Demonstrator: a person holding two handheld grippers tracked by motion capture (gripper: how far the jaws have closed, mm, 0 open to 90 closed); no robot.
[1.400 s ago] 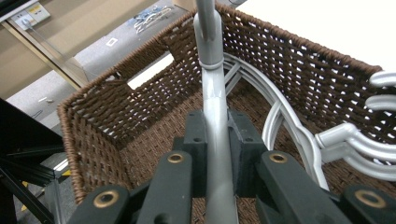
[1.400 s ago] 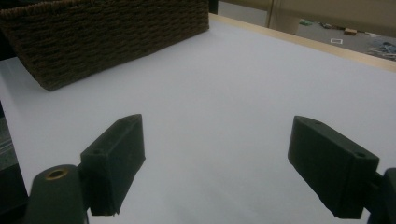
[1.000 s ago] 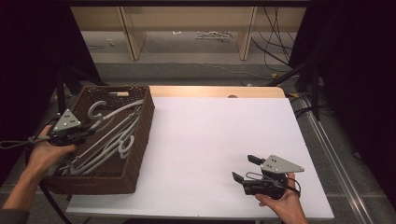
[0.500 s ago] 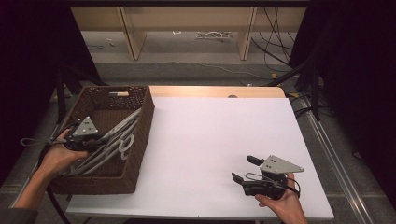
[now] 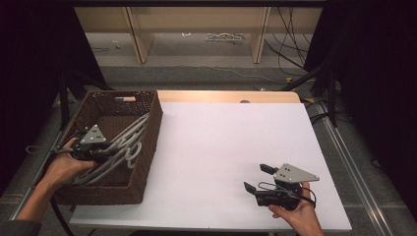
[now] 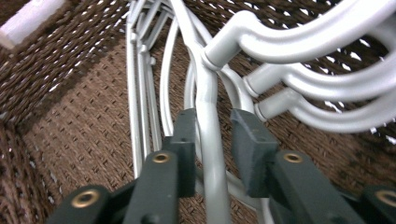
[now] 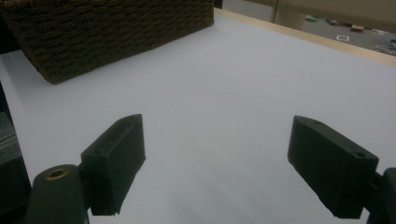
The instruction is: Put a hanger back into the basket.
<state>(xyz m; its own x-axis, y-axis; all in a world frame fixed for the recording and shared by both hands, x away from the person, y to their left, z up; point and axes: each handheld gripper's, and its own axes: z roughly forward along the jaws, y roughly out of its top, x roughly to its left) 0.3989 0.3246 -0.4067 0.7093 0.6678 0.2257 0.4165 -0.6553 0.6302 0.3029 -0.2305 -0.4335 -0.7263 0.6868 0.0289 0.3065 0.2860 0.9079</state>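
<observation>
Several silver-grey plastic hangers (image 5: 129,140) lie in a heap inside a brown wicker basket (image 5: 150,129) at the table's left. My left gripper (image 5: 107,155) reaches down into the basket among them. In the left gripper view one hanger's bar (image 6: 208,100) runs up between the jaws of that gripper (image 6: 214,125); the jaws have just been opening, and a gap shows between the bar and the right-hand pad (image 6: 247,140). My right gripper (image 5: 256,177) rests low over the white table near its front right, open, with nothing between its jaws (image 7: 217,135).
The white tabletop (image 5: 221,142) stretches between the basket and the right hand. In the right gripper view the basket's woven wall (image 7: 112,32) stands far off at the upper left. A wooden strip (image 5: 226,96) edges the table's far side; shelving and cables lie beyond.
My left hand has moved right and down, from the basket's left rim into the heap of hangers. The right hand has kept still.
</observation>
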